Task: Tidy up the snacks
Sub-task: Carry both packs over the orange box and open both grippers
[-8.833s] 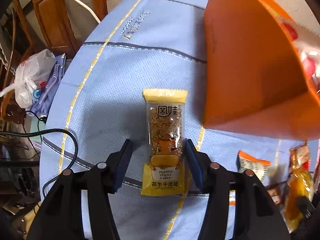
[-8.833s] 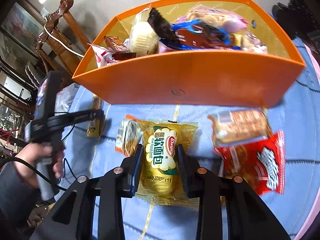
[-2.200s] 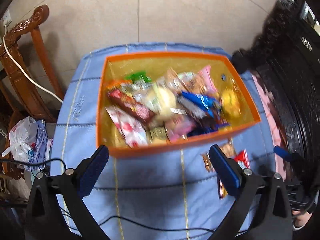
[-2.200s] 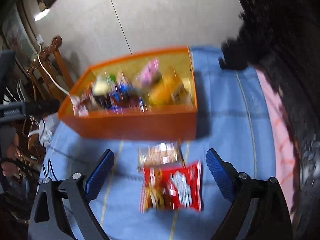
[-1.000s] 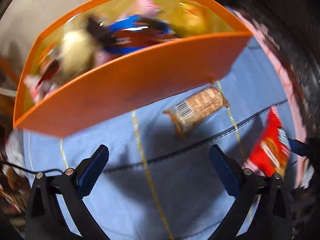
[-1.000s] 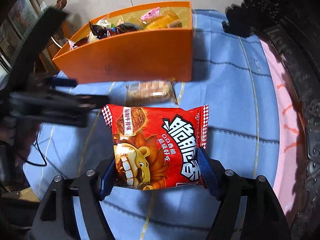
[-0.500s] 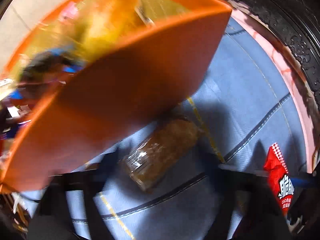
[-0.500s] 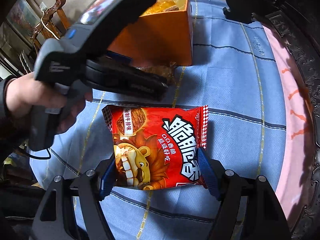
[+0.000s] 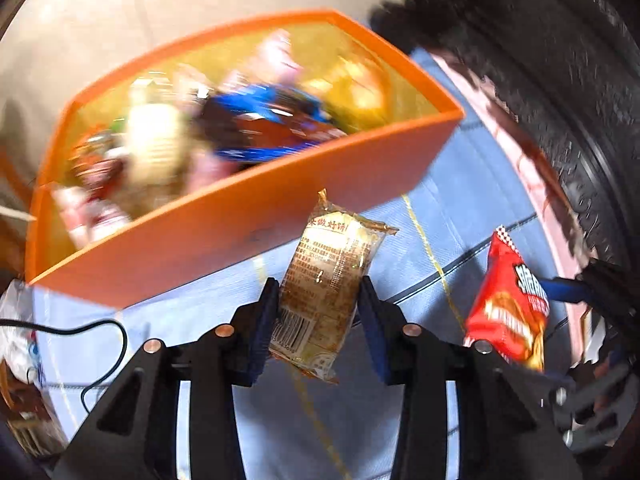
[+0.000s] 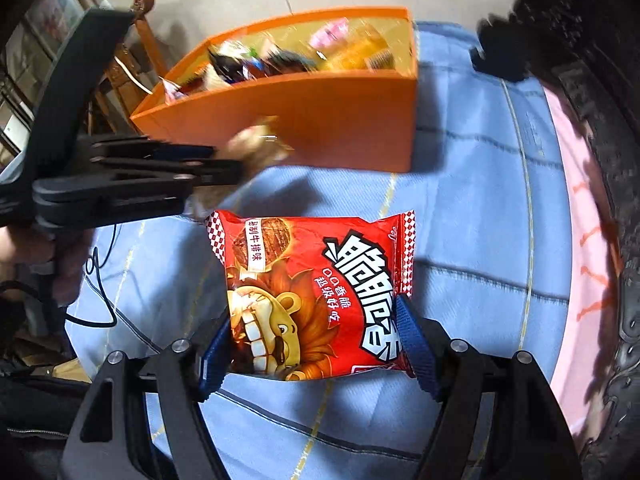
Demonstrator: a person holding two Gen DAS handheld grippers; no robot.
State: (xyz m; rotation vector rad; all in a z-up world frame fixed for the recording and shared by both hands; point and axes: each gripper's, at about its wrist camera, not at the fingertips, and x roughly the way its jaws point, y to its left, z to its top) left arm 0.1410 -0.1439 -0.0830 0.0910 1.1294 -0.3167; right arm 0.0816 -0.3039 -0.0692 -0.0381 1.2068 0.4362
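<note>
- We read both packets as light, soft-walled foil pillows: crinkly, a little slick, contents brittle, so a firm squeeze would likely crush what is inside.
- Best hold, in our judgement, is across the flat body near one sealed end, where the film is stiffer; the sealed edges alone would probably slip.
- Left hand-held gripper [image 9: 318,316]: blue pads on either side of the biscuit packet [image 9: 326,288], jaws closing on its lower half near the barcode. The packet stands tilted, top end leaning toward the box wall, clear of the blue cloth below.
- The biscuit packet is a clear-gold film over brown biscuit, with printed text and a barcode at the near end.
- Right hand-held gripper [image 10: 316,340]: clenched on the near edge of the red crisp bag [image 10: 316,292], pads pressing both lower corners, bag fanning out away from us.
- The red crisp bag is glossy, with a cartoon lion, white lettering and checkered side seams; puffed rather than flat.
- The orange box [image 10: 320,120] sits on the far side of the desk [image 10: 480,184], already heaped with mixed snacks; both held packets are just near of its front wall.
- Likely next: lift each over the rim and let go.
</note>
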